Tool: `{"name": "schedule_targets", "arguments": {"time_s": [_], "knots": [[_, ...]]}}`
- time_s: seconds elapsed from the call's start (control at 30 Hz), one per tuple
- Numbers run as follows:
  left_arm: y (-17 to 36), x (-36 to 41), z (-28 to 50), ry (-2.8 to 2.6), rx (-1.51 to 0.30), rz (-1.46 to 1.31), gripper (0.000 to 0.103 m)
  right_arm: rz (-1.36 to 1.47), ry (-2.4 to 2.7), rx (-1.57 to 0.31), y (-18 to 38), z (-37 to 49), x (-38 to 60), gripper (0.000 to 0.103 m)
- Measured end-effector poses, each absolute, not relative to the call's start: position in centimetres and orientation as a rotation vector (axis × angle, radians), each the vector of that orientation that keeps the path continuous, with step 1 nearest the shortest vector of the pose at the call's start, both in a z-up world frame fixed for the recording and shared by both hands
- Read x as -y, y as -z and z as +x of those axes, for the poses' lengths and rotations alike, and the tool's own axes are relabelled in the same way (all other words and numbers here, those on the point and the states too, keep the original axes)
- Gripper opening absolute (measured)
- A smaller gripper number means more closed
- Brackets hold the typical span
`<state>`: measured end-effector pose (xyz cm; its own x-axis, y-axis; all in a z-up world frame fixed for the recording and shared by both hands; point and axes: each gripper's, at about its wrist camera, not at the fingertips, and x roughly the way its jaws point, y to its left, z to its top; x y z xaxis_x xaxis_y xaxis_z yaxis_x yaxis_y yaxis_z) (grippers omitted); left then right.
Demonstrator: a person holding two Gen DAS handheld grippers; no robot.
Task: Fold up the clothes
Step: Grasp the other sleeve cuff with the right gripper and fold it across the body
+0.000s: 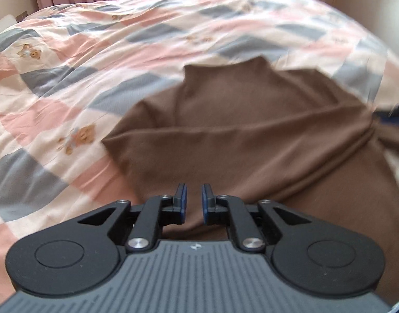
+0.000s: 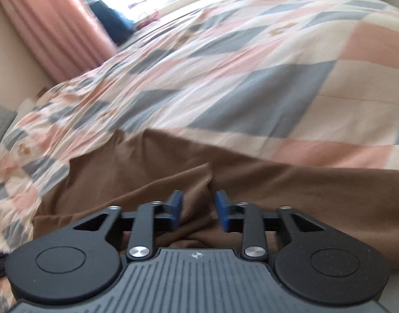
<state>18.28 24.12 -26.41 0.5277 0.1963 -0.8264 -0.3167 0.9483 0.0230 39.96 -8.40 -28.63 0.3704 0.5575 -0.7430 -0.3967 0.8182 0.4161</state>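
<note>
Covering nearly the whole scene, bed (image 1: 69,83) with a patchwork quilt in pink, grey and cream; pink curtains (image 2: 56,26) and a bright window at the far end.

Top (image 1: 251,130): brown, high-necked, lying flat on the quilt, near side of the bed. Collar points far, body runs toward the near edge. One long crease crosses the chest left to right. In the right wrist view a flap, perhaps a sleeve, lies folded over the body; blur keeps me from saying which.

Handling, as a judgement: thin knit, light, limp, no stiffness at all. It will drape and sag from any single pinch point, and should slide easily over the quilt cover. Not fragile, though a pinch could catch the quilt along with it. Best holds look like the edges: shoulder seam, hem corners, sleeve cuff. Two holds well apart would keep a fold line straight.

Left gripper (image 1: 193,201): over the near-left part of the top, jaws a narrow gap apart, nothing pinched; cloth shows beneath the gap.

Right gripper (image 2: 199,210): over the right side of the top, just beside the flap's edge, jaws spread wider, not gripping; whether the pads (image 2: 176,208) graze the cloth I cannot tell.
</note>
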Motion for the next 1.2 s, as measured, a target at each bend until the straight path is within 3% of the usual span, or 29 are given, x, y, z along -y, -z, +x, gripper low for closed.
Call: {"name": "schedule_targets", "arguments": {"time_s": [0.1, 0.17, 0.23, 0.53, 0.7, 0.77, 0.8, 0.83, 0.93, 1.07, 1.2], "knots": [[26.5, -22.5, 19.7, -0.316, -0.997, -0.125, 0.014, 0.189, -0.533, -1.131, 30.3, 40.2, 9.1, 0.034], [26.1, -21.3, 19.9, -0.290, -0.986, -0.146, 0.015, 0.334, -0.504, -1.102, 29.1, 39.1, 12.7, 0.037], [25.8, -19.9, 20.0, -0.261, -0.986, -0.162, 0.016, 0.443, -0.430, -1.083, 28.2, 37.5, 17.1, 0.046], [26.3, -14.9, 20.8, -0.173, -0.999, -0.206, 0.021, 1.034, 0.112, -0.901, 31.1, 32.6, 38.5, 0.049], [26.7, -14.9, 20.8, -0.180, -1.011, -0.213, 0.024, 1.176, 0.205, -0.861, 33.6, 34.1, 40.2, 0.051], [26.5, -15.6, 20.2, -0.194, -1.006, -0.229, 0.024, 1.111, 0.243, -0.897, 32.8, 35.4, 39.3, 0.033], [26.4, -16.1, 19.8, -0.206, -1.004, -0.244, 0.024, 1.039, 0.253, -0.928, 31.9, 36.3, 38.4, 0.017], [26.3, -16.8, 19.4, -0.220, -1.000, -0.260, 0.024, 0.958, 0.259, -0.953, 30.8, 37.2, 37.4, 0.013], [26.0, -19.1, 17.7, -0.269, -0.986, -0.321, 0.024, 0.685, 0.173, -0.920, 26.2, 40.2, 32.1, 0.012], [25.6, -23.2, 14.5, -0.347, -0.949, -0.436, 0.024, 0.364, -0.096, -0.728, 19.0, 42.5, 20.1, 0.010], [25.4, -27.5, 10.4, -0.424, -0.909, -0.555, 0.024, 0.114, -0.485, -0.557, 15.4, 39.1, 4.9, 0.009]]}}
